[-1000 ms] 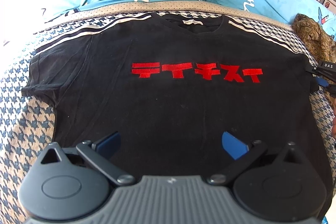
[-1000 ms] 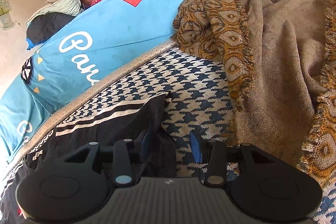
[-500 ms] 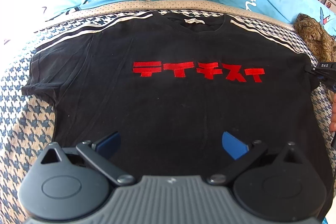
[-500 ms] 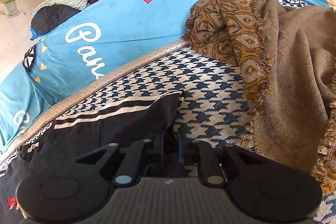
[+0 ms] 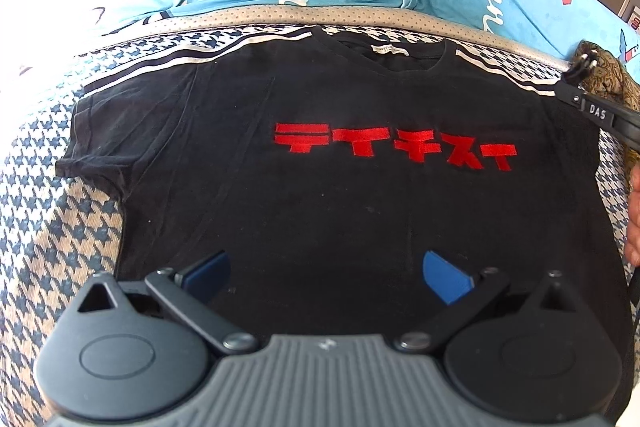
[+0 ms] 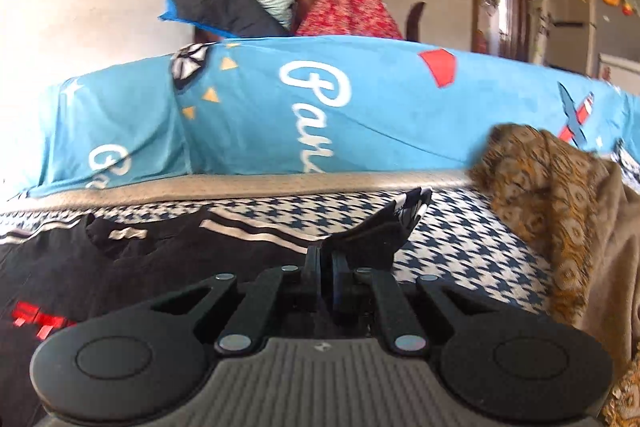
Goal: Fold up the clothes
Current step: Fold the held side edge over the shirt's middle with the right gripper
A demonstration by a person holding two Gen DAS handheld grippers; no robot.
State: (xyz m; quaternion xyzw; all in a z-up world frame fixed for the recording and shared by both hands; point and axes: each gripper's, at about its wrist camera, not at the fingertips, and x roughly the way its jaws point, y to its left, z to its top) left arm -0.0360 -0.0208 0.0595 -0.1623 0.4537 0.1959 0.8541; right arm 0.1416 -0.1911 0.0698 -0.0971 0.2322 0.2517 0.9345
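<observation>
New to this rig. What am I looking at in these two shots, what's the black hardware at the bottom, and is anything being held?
No robot arm here: a person carries a handheld two-finger gripper in each hand, and each gripper has a fisheye camera looking forward along its fingers. The black hardware at the bottom of each shot is that gripper's own mechanism.

The left wrist view looks down on a black T-shirt with red lettering, spread flat on a houndstooth cover. The left gripper hovers above the hem, jaws wide open, holding nothing. The other gripper shows at that picture's right edge.

The right wrist view shows the right gripper with jaws shut on the shirt's sleeve, which is lifted off the cover. Behind are blue cushions, with a brown patterned throw beside the shirt.
</observation>
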